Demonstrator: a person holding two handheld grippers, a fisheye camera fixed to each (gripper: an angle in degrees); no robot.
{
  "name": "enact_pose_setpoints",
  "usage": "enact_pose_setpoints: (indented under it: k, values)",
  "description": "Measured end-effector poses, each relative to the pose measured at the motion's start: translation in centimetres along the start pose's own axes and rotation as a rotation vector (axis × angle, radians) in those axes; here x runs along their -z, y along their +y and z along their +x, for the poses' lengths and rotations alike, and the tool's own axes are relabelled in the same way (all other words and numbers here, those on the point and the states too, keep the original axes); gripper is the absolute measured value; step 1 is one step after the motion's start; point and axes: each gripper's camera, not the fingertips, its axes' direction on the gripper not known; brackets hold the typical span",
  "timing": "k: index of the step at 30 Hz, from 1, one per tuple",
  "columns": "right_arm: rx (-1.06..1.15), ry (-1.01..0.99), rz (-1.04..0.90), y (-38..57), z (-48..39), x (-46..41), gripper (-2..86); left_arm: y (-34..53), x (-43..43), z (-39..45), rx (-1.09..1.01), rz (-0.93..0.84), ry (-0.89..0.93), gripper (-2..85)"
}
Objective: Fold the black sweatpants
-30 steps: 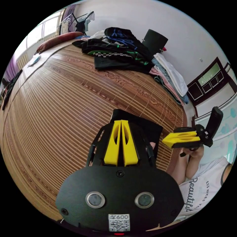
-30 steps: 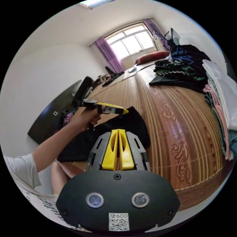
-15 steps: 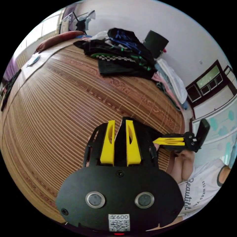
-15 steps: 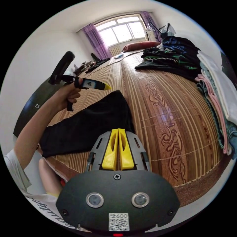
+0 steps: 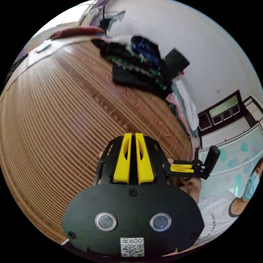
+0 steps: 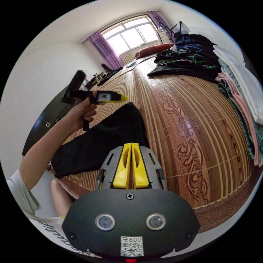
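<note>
Lying folded at near edge of bamboo mat: black sweatpants. Hovering above them, left gripper, jaws together, holding nothing. Right gripper likewise closed, empty. Overhanging near-left end risking sliding off if nudged.

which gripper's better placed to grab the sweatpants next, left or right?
Probably left. In the right gripper view the left gripper hangs just above the far end of the black sweatpants on the bamboo mat. The right gripper sits back at the near edge. Both are shut and empty.
</note>
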Motion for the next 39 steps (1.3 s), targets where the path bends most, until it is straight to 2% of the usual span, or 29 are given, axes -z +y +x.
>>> enact_pose_setpoints:
  k: [2,3,4,6,8,12,13,14,15,17,19,21,23,25,28,31,35,37,39]
  values:
    - [0.001,-0.014,0.006,0.5,1.4,-0.4,-0.9,3.8,10.2,4.6,0.079,0.245,-0.020,0.5]
    - [0.001,-0.016,0.008,0.6,1.8,-0.5,-0.9,5.0,12.5,6.0,0.078,0.271,-0.065,0.5]
    - [0.000,-0.014,0.011,0.8,2.4,-0.8,-0.9,7.5,16.6,9.1,0.044,0.285,-0.195,0.4]
    - [0.007,0.009,0.019,1.3,2.9,-1.2,-0.9,12.0,21.1,14.1,-0.053,0.234,-0.437,0.4]
    - [0.019,0.079,0.015,2.5,3.0,-1.6,-0.8,20.0,25.2,19.8,-0.109,0.135,-0.724,0.4]
    - [0.090,0.269,0.074,5.6,1.7,-1.7,-0.8,32.4,31.1,26.5,-0.056,0.082,-0.877,0.6]
    - [0.131,0.349,0.081,5.7,0.9,-2.0,-0.8,35.8,33.3,28.2,0.001,0.070,-0.912,0.6]
    - [0.137,0.330,0.130,5.4,0.3,-1.9,-0.8,38.6,35.8,29.5,0.088,0.085,-0.942,0.6]
    - [0.132,0.255,0.165,5.1,0.1,-1.7,-0.9,39.7,37.0,30.1,0.138,0.104,-0.947,0.5]
    - [0.134,-0.195,0.205,3.0,-0.4,-3.1,-0.9,41.3,41.7,31.4,0.293,0.205,-0.824,0.4]
    - [0.194,-0.277,0.088,0.6,-2.6,-8.0,-0.9,39.6,43.9,31.8,0.362,0.221,-0.716,0.3]
    - [0.310,-0.122,-0.061,-0.8,-5.3,-14.2,-0.9,37.5,43.3,30.6,0.488,0.059,-0.614,0.2]
    - [0.321,0.065,-0.225,-1.4,-4.9,-20.2,-0.9,37.8,45.8,32.8,0.526,0.122,-0.522,0.1]
    - [0.286,0.069,-0.209,-1.8,-2.3,-21.1,-0.9,37.8,47.5,34.9,0.563,0.145,-0.470,0.1]
    - [0.174,-0.023,-0.232,-2.7,4.4,-21.8,-0.9,36.0,49.2,40.3,0.525,0.113,-0.520,0.0]
    - [0.009,-0.148,-0.176,-2.7,12.0,-21.6,-0.9,35.4,50.8,45.8,0.494,0.130,-0.570,0.0]
    - [-0.157,0.016,-0.019,-0.8,21.1,-19.5,-0.9,34.9,53.5,52.5,0.488,0.153,-0.593,0.0]
    - [-0.166,0.010,0.023,0.1,23.3,-18.8,-0.8,34.7,54.6,55.1,0.482,0.157,-0.600,0.0]
    - [-0.130,0.130,0.104,1.5,23.9,-17.8,-0.8,34.6,55.7,57.7,0.476,0.159,-0.607,0.1]
